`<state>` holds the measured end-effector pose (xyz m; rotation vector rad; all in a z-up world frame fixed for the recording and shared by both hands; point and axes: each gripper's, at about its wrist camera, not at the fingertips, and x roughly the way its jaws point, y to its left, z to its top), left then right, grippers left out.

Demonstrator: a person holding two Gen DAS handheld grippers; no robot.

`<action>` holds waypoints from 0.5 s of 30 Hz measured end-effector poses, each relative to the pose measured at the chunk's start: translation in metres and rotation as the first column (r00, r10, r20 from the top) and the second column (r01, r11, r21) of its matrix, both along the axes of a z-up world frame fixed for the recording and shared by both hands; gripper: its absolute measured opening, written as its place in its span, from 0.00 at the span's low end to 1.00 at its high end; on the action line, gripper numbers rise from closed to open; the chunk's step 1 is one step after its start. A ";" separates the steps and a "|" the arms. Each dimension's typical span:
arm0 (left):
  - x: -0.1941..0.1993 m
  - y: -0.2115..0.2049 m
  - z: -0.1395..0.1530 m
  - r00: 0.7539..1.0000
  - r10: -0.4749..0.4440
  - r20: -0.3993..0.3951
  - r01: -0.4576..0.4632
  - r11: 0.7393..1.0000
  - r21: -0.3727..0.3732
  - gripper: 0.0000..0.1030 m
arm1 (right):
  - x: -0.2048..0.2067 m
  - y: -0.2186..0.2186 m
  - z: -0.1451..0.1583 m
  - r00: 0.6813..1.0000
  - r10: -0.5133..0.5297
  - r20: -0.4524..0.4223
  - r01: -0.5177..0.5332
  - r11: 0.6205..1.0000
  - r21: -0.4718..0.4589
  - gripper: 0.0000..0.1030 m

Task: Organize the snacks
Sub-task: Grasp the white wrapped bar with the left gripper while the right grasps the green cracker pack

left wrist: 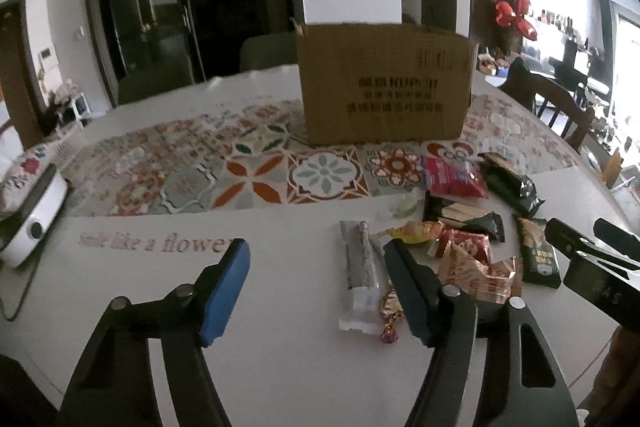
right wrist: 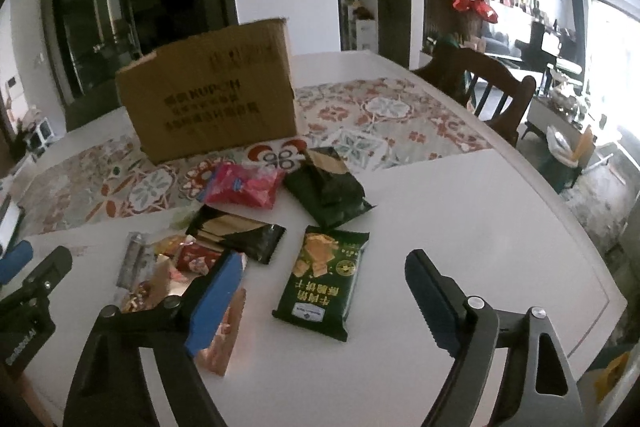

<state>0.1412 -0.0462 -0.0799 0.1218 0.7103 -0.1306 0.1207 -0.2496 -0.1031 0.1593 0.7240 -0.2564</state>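
Note:
A brown cardboard box stands upright at the back of the table; it also shows in the right wrist view. Snacks lie in a loose pile in front of it: a pink bag, dark green packs, a green cracker pack, a black wafer pack, a silver bar and small candies. My left gripper is open and empty, just left of the silver bar. My right gripper is open and empty, over the green cracker pack.
A patterned runner crosses the white table under the box. A white appliance sits at the left edge. A dark wooden chair stands at the far right side of the table.

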 end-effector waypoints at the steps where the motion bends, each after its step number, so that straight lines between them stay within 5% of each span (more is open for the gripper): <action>1: 0.004 -0.001 -0.003 1.000 -0.005 -0.012 0.005 1.000 -0.004 0.64 | 0.003 0.001 -0.002 1.000 -0.003 -0.010 0.003 1.000 0.000 0.81; 15: 0.035 -0.012 -0.040 0.983 -0.087 -0.161 0.080 0.996 -0.050 0.50 | 0.029 -0.002 -0.032 0.991 -0.027 -0.134 0.031 0.999 0.029 0.66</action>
